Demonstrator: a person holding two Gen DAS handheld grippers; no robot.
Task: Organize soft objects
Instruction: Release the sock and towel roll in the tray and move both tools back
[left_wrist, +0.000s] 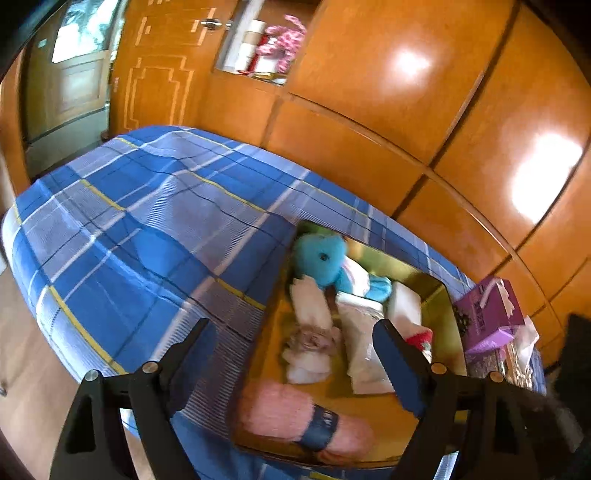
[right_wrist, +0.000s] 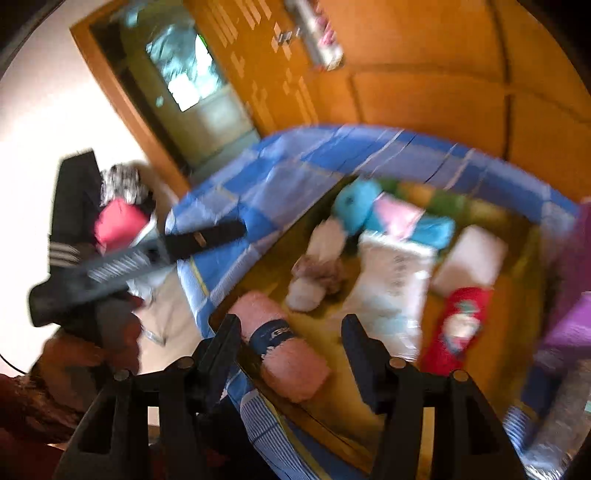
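Right wrist view is blurred: right gripper (right_wrist: 291, 332) spread, empty, above the pink towel roll (right_wrist: 284, 350) in the box (right_wrist: 332, 406)

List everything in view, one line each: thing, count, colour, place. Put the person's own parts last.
bed cover: one, blue plaid, over the bed.
box: one, yellow-brown, open, on the bed.
plush toy: one, turquoise, far end of the box.
pink roll: one, pink with dark band, near corner of the box.
fluffy bundle: one, white and beige, middle of the box.
white packet: one, white, beside the bundle.
red item: one, red, right side of the box.
tissue box: one, purple, right of the box.
cabinets: orange-brown wood, behind the bed.
left gripper: black, open, over the box.
right gripper: black, open, above the pink roll.
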